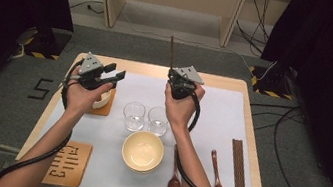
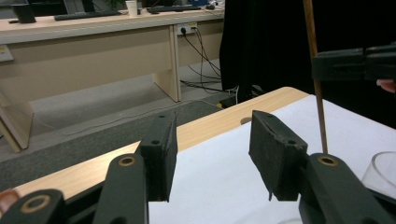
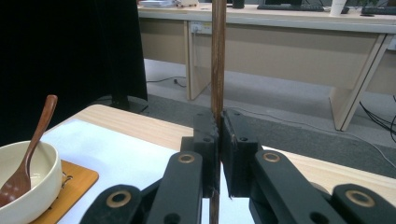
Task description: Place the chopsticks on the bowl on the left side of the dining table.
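While my right gripper (image 1: 174,72) pinches a chopstick (image 1: 171,51) upright, my left gripper (image 1: 118,74) hangs spread and empty. Both are above the table (image 1: 230,124).

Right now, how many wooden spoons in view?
3. Two spoons lie on the white mat right of the yellow bowl: left spoon, right spoon. A third spoon stands in the white bowl on the coaster. More may be hidden.

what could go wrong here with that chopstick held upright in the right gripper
1. The right gripper pinches the chopstick at one narrow spot, so it may pivot or slip between the fingers.
2. The two glasses stand just below; a dropped chopstick or a lowering hand could tip them.
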Available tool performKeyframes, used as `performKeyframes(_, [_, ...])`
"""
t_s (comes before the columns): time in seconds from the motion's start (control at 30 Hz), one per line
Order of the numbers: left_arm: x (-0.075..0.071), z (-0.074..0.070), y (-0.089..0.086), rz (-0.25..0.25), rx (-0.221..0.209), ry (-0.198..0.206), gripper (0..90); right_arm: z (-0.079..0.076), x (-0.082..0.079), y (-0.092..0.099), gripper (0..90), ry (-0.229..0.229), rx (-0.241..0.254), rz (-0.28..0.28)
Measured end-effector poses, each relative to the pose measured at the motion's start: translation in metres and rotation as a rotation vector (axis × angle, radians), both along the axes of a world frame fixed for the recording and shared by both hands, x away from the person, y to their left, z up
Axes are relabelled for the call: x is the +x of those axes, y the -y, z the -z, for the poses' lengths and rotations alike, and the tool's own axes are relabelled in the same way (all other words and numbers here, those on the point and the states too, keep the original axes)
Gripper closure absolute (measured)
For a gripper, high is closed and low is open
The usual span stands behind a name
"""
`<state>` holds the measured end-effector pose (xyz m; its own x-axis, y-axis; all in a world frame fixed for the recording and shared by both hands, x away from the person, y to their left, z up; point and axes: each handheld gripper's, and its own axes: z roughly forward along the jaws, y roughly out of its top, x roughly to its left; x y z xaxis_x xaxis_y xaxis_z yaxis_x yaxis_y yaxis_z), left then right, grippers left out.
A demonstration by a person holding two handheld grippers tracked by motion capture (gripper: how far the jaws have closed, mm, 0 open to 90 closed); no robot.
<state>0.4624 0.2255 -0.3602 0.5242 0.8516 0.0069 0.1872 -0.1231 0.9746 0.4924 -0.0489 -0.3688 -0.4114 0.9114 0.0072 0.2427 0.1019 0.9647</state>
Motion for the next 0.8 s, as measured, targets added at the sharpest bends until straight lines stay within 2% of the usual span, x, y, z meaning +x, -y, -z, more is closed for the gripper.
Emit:
performKeyframes(0.27, [0.013,-0.011,0.023,0.058,-0.008,0.006,53.3,0.003,-0.002,-0.003,85.3,-0.005,0.004,-0.015])
performKeyframes(0.33, [0.017,-0.013,0.028,0.078,-0.017,-0.003,54.5,0.004,-0.003,-0.004,85.3,-0.007,0.006,-0.017])
performKeyframes(0.5, [0.026,-0.018,0.041,0.104,-0.015,-0.003,56.3,0.005,-0.004,-0.006,85.3,-0.008,0.002,-0.025])
performKeyframes(0.8, [0.035,-0.028,0.060,0.136,-0.037,0.004,58.2,0.008,-0.007,-0.008,85.3,-0.009,-0.008,-0.033])
